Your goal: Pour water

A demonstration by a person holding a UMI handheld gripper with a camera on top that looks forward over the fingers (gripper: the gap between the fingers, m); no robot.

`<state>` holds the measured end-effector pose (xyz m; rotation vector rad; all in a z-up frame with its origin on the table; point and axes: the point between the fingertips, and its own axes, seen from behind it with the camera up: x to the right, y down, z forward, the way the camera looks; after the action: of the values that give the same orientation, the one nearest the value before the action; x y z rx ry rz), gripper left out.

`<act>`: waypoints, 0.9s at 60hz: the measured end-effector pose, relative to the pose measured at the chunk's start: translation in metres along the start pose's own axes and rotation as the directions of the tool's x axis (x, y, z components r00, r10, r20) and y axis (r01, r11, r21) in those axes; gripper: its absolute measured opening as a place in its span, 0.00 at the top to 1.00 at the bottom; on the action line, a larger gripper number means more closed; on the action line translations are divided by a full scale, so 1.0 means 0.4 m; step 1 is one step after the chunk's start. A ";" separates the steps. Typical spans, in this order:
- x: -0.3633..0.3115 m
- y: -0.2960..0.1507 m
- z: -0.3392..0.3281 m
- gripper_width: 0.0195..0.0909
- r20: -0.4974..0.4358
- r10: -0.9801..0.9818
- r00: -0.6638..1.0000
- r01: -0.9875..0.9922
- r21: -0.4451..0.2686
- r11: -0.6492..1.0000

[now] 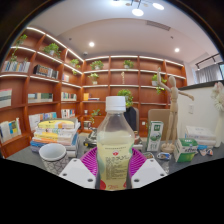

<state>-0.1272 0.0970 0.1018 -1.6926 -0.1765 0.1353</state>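
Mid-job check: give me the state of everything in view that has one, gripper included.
Gripper: shut on the bottle, both pads pressed to its sides.
Bottle: upright, white cap on, filled with pale liquid almost to the neck.
Bowl: upright on the table beside the left finger; contents cannot be told.

Clear glossy plastic bottle point(115, 150), white cap, wooden shelves point(60, 75)
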 end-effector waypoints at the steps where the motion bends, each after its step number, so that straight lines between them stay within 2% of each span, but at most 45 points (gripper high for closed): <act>1: 0.001 0.001 0.000 0.78 -0.002 -0.001 1.000 0.001 -0.002 1.000; 6: -0.001 0.002 0.001 0.73 -0.005 -0.013 1.000 0.013 -0.006 1.000; 16: 0.010 0.006 -0.007 0.50 -0.035 0.009 0.999 -0.010 -0.025 1.000; 22: 0.025 0.017 -0.038 0.20 -0.055 0.011 0.998 -0.014 -0.063 0.998; 25: 0.029 0.014 -0.062 0.13 -0.064 0.013 0.998 -0.017 -0.064 0.998; 54: 0.118 -0.063 -0.391 0.10 -0.181 0.082 0.980 -0.089 -0.032 0.995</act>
<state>-0.0519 -0.0428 0.1476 -1.7433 0.0289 0.0432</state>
